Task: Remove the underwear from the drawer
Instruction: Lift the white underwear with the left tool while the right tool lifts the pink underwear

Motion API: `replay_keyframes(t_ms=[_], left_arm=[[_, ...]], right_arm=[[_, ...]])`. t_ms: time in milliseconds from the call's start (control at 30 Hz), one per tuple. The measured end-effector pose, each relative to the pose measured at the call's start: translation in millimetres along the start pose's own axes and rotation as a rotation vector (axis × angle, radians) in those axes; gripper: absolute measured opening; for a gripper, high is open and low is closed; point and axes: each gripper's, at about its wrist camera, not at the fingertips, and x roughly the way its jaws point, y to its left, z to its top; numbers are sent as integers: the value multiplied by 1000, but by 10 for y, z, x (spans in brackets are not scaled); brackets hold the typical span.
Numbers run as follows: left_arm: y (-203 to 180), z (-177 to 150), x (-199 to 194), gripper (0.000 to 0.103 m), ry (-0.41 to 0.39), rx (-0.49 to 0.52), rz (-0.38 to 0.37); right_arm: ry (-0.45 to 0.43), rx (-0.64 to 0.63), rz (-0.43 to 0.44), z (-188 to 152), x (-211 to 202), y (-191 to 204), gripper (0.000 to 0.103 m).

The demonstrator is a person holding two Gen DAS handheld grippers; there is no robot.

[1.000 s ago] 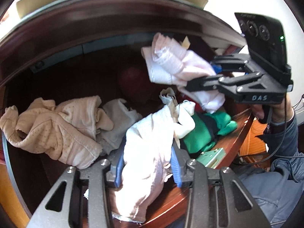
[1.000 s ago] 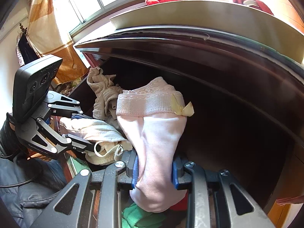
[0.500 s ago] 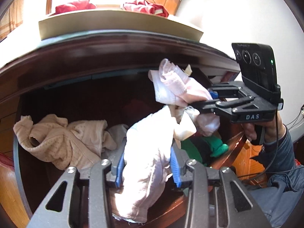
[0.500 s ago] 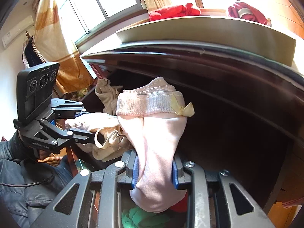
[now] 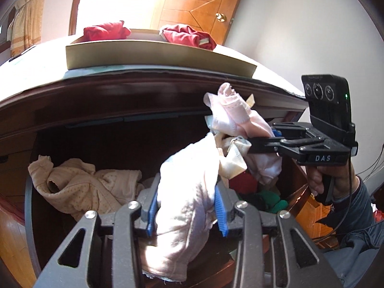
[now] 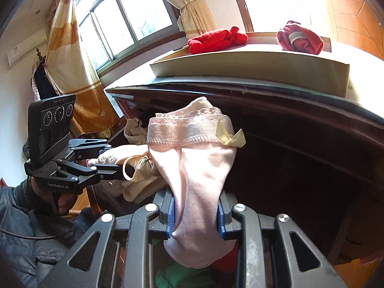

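Gripping a bunched cream-white garment (image 5: 189, 192) between its blue pads (image 5: 219, 216), the left gripper (image 5: 186, 212) was closed on the cloth, which stood up from the jaws and hung below them. The right gripper (image 6: 195, 216) was likewise closed on a pink pair of underwear (image 6: 199, 168), its lace waistband (image 6: 187, 129) and yellow bow (image 6: 230, 138) topmost. Each piece was pinched low in its bulk, probably so that the fabric could not slip while it was being lifted. In the left view the right gripper (image 5: 268, 139) held its pink piece level with the dark wooden top edge (image 5: 120, 93), above the drawer (image 5: 28, 204); both pieces appeared clear of the remaining pile. Further in, a beige dotted garment (image 5: 84, 187) lay on the drawer floor, with red and green items (image 5: 261, 194) to its right. Beyond, a shallow tray (image 5: 153, 57) on the cabinet top carried two red garments (image 5: 105, 30), which suggested it served as the drop point. A door (image 5: 192, 4) stood behind.
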Motion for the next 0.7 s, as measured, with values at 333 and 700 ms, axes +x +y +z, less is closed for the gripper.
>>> replay_keyframes(t_ms=[333,700], left_arm=[[161,-132,-295,38,-108,-76,-11],[48,-159,-362,38,-153,-73,-73]], right_arm=[[-30,10,-9,-8,-67,-25,29],[-33,3,3,3,-54,-26,29]])
